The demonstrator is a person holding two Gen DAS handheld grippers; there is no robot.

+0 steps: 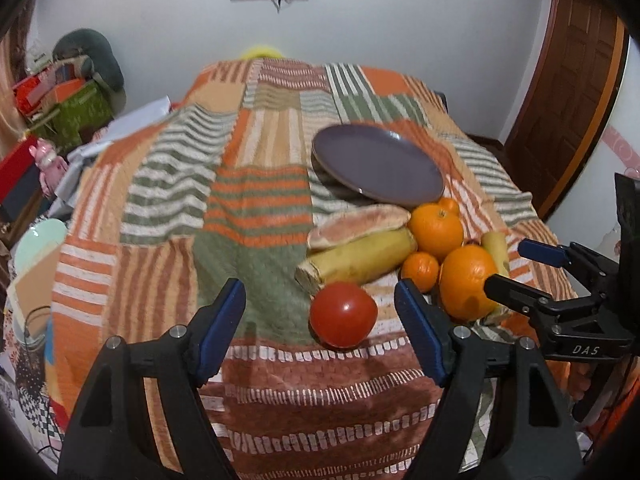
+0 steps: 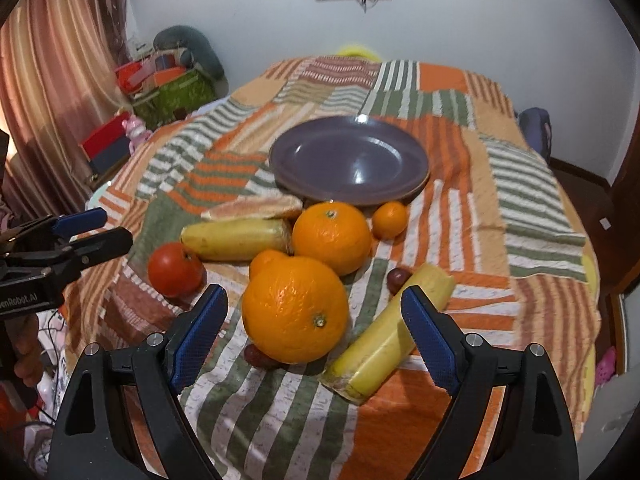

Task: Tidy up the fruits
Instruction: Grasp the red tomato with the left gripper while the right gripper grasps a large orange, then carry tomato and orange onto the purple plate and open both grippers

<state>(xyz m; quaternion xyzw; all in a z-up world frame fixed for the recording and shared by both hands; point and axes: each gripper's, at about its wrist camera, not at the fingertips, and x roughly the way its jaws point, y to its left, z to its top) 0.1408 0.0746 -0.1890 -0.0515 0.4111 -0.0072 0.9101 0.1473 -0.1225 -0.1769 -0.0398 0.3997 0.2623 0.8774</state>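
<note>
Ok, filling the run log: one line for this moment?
plate: empty | fruit: on cloth | left gripper: open, near tomato | right gripper: open, near orange

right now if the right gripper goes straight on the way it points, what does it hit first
Most likely the nearest big orange: it sits just ahead between the open fingers of the right gripper, though depth is hard to judge through the fisheye.

Fruits (image 2: 294,310) lie on the cloth (image 2: 528,200), plate (image 2: 348,160) behind them.
</note>
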